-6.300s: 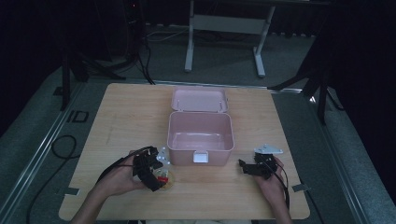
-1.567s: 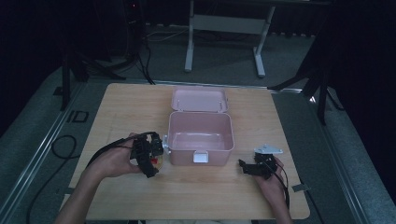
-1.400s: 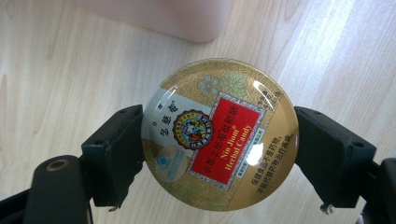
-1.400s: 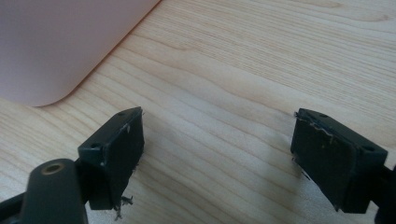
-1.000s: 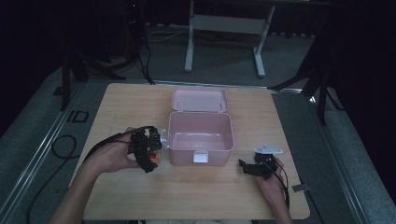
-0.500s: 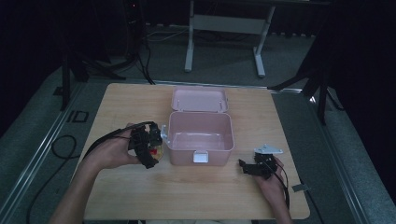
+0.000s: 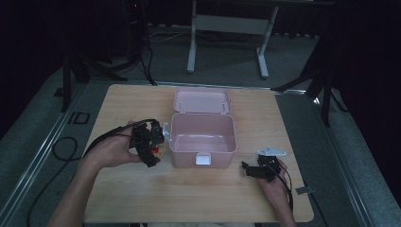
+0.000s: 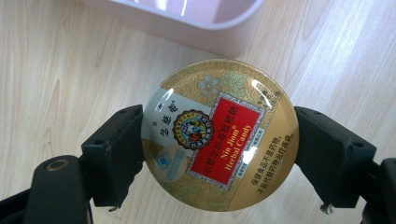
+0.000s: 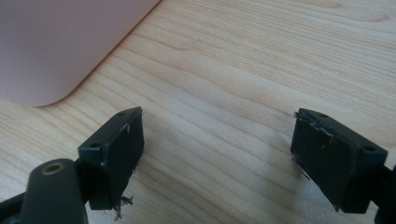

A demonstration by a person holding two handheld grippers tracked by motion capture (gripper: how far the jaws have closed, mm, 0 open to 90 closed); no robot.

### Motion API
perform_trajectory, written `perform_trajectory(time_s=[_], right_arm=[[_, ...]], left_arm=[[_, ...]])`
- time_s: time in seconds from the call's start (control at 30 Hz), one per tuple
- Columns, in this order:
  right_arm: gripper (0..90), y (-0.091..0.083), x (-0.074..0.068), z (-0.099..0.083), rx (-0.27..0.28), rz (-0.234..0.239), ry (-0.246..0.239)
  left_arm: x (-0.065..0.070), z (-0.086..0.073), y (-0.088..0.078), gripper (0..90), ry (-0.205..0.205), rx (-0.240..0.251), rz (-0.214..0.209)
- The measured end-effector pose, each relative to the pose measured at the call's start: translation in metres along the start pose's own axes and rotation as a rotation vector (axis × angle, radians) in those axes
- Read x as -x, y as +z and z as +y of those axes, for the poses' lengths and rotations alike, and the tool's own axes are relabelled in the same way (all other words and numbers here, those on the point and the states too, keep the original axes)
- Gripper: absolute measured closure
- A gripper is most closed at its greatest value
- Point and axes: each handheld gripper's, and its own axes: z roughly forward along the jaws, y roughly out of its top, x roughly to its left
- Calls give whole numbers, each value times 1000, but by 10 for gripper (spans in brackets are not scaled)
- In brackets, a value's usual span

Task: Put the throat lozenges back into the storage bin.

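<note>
Compared with the earliest frame, the left gripper (image 7: 150, 141) now sits higher in the high view, just left of the open pink plastic box (image 7: 204, 133) at frame centre, on the pale wooden table (image 7: 198, 198); the right gripper (image 7: 255, 170) rests unchanged at lower right. Left gripper view: both black jaws clamp the round gold candy tin with a red label (image 8: 219, 135) at centre frame, the box's edge along the top. Right gripper view: jaws spread wide apart with nothing between them; a box corner occupies the upper left.
</note>
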Motion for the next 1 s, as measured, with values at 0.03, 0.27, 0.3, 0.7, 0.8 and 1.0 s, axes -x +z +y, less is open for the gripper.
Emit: perform_trajectory(time_s=[0.03, 0.27, 0.3, 0.7, 0.8, 1.0], right_arm=[[170, 0, 0, 0, 0, 0, 0], [170, 0, 0, 0, -2, 0, 0], [170, 0, 0, 0, -2, 0, 0], [170, 0, 0, 0, -1, 0, -1], [170, 0, 0, 0, -1, 0, -1], [170, 0, 0, 0, -1, 0, -2]], left_arm=[[0, 1, -1, 207, 3, -4, 3], [-4, 9, -8, 206, 9, 9, 9], [-4, 9, -8, 207, 4, 16, 5], [-8, 26, -12, 206, 29, 9, 16], [-9, 31, -12, 207, 32, 10, 13], [-10, 37, -11, 206, 35, 16, 7]])
